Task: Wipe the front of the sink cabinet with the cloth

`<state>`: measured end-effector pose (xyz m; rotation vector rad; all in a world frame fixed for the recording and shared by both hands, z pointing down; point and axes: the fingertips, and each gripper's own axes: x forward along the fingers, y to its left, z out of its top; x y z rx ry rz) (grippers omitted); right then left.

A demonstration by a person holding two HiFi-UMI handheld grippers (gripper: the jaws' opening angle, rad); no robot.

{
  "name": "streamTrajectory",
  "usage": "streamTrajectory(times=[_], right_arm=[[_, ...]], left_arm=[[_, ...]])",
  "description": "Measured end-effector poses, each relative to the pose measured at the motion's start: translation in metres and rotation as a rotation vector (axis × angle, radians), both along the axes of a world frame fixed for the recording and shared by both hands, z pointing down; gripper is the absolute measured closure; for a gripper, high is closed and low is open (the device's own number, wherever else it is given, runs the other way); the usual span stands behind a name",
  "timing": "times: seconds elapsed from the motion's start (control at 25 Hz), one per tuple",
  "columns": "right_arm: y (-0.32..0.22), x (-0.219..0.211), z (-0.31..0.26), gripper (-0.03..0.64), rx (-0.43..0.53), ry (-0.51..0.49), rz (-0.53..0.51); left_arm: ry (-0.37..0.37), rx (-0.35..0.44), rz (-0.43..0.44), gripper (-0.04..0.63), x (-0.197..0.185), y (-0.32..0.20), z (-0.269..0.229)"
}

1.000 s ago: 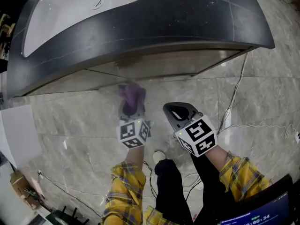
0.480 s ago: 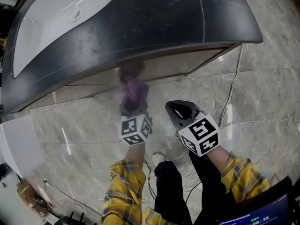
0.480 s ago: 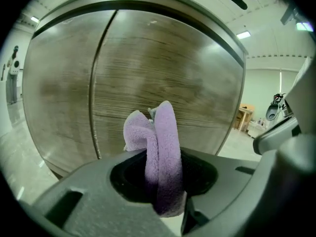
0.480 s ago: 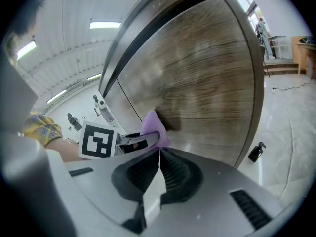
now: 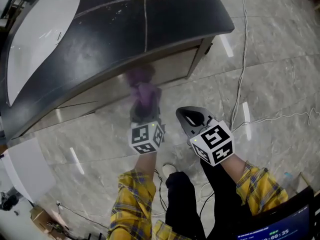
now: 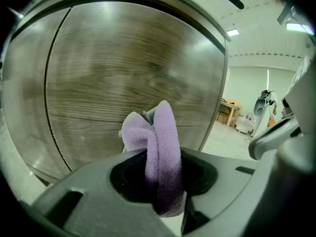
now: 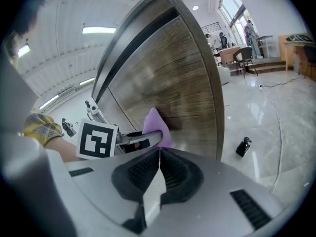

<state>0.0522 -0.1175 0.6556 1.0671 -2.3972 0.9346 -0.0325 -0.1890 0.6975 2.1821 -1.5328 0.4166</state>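
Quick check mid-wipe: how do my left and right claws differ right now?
The left claw is shut on the purple cloth; the right claw is shut on nothing. The left claw reaches nearer the cabinet front; the right claw hangs back. Both are shut and face the cabinet.

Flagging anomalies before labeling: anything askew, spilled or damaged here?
Nothing stands out. Left tool grips the purple cloth by the cabinet front; right tool is shut, empty. A cable trails across the floor.
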Motion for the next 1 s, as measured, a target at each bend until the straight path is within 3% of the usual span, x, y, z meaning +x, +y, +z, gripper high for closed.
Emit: streamTrajectory(times=[0.6, 1.0], right_arm=[[0.009, 0.084, -0.001, 0.611, -0.007, -0.004, 0.118], [0.02, 0.128, -0.006, 0.611, -0.005, 0.017, 0.204]], left_arm=[[0.003, -0.013, 0.179, 0.482, 0.113, 0.001, 0.002], [0.001, -0.005, 0.299, 0.482, 0.166, 0.012, -0.009]])
